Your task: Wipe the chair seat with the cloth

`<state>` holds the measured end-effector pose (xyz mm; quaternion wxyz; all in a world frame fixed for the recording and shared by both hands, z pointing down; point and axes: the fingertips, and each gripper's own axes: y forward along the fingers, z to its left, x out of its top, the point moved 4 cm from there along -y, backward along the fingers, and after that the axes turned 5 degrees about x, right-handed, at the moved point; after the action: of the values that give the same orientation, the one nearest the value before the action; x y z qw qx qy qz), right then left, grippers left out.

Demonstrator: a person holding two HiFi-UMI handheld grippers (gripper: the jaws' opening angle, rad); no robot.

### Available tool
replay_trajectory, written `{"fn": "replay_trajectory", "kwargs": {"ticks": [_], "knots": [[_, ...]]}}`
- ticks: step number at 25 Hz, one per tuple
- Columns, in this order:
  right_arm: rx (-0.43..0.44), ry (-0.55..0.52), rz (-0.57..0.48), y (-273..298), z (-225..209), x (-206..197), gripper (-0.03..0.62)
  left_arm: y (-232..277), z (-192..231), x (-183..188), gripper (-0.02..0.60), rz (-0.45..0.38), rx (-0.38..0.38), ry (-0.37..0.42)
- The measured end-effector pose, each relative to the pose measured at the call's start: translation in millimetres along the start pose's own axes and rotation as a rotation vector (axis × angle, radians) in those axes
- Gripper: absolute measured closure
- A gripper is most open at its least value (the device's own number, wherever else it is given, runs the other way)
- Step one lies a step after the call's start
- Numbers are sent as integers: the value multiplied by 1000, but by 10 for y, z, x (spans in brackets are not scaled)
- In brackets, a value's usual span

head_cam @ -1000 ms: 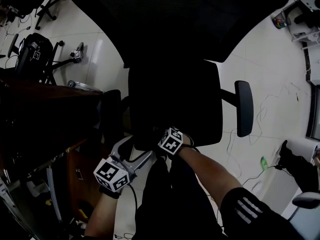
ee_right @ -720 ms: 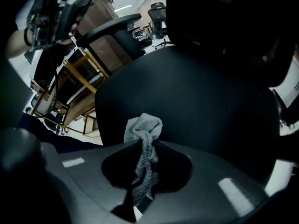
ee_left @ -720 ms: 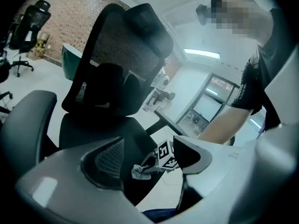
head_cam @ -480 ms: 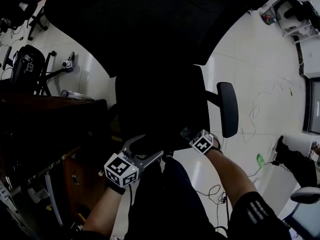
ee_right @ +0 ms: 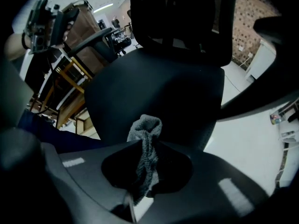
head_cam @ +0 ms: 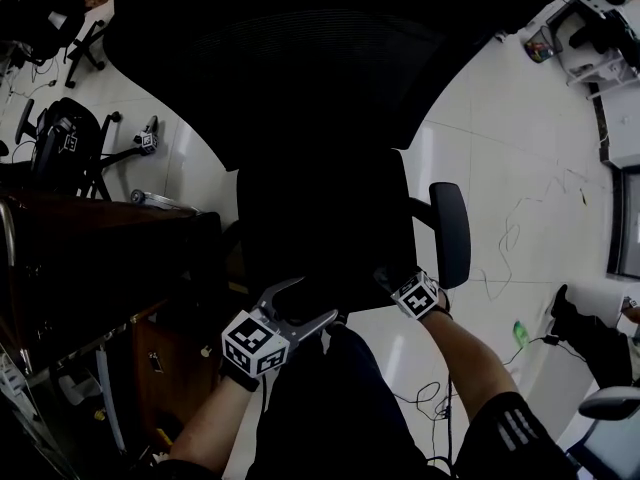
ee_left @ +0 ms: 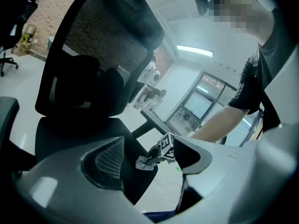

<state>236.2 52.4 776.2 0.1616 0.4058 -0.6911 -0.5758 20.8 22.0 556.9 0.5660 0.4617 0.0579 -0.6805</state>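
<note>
At the seat's (head_cam: 325, 218) near right corner, the right hand-held gripper (head_cam: 388, 278) is clamped on the cloth (ee_right: 145, 146). I'd press that wad down flat and wipe in overlapping strokes toward the far edge. The left hand-held gripper (head_cam: 308, 303) hangs wide open, empty.

The pale tiled floor (head_cam: 520, 118) fills the right side of my head view. On it, at centre, stands the black office chair (head_cam: 330, 218); a dark wooden desk (head_cam: 90, 238) stands at the left edge and another wheeled chair (head_cam: 40, 13) in the upper left corner. Thin cables (head_cam: 508, 236) trail over the tiles at right, and a small green thing (head_cam: 520, 330) lies lower right.
</note>
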Motion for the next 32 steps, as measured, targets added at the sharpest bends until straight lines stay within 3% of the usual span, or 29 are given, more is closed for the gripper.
{"fn": "replay_trajectory", "kwargs": {"ticks": [6,9,12,22,32], "knots": [[137,29,-187,-445,689,334,543,-280,-254,173,227,-14,33,-28],[174,6,-265,-692,834,626,544,-409,-316,380,227,-49,73,-8],[194,-17,-318,-1025,1003,674,545,-565,-549,531,227,-86,98,8],[148,25,-622,-2433,1492,1120,545,-1365,-1121,849,227,-184,105,67],[76,130,-896,-3258,2511,841,543,-2273,-1850,291,227,-237,46,164]]}}
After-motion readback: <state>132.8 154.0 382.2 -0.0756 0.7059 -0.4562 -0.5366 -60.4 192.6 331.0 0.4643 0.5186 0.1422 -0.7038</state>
